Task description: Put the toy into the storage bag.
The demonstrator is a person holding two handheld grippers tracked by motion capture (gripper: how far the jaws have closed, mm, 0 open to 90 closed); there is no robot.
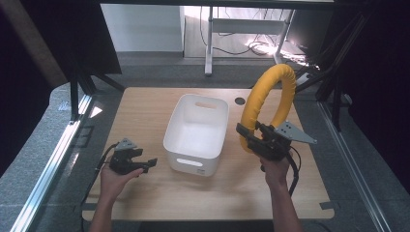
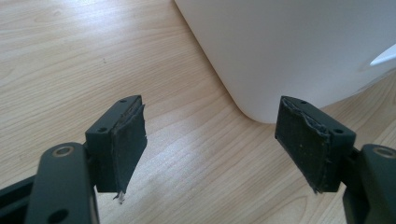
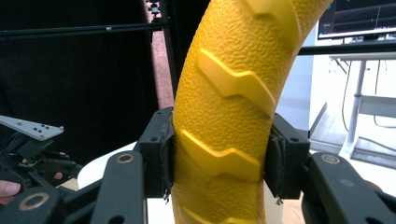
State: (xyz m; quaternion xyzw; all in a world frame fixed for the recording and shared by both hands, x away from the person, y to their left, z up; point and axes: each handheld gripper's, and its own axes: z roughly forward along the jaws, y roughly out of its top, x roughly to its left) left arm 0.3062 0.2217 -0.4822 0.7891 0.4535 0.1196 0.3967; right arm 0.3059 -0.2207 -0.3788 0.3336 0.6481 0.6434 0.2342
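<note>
On the bench (image 1: 145, 104), seen from the high view, a white plastic bin (image 1: 197, 133) with handle slots stands at centre; the right tongs (image 1: 252, 137) hold a yellow ring (image 1: 270, 101) upright in the air, just right of the bin and clear of the wood. The left tongs (image 1: 145, 165) rest low near the bin's near left corner, holding nothing. In the left gripper view, the left tongs (image 2: 210, 140) stand wide open over bare wood, the bin's rounded corner (image 2: 261, 60) just ahead of the pads. In the right gripper view, the right tongs (image 3: 219, 161) are clamped on the ring (image 3: 224, 112), both pads pressed against its ribbed, textured sides; the left tongs show farther off at the lower left. Judgement: the ring is likely bound for the bin; carry it over the rim with height to spare, then tilt it flat, since the ring looks wider than the bin's short side. The near wall and rim are the main obstruction.
</note>
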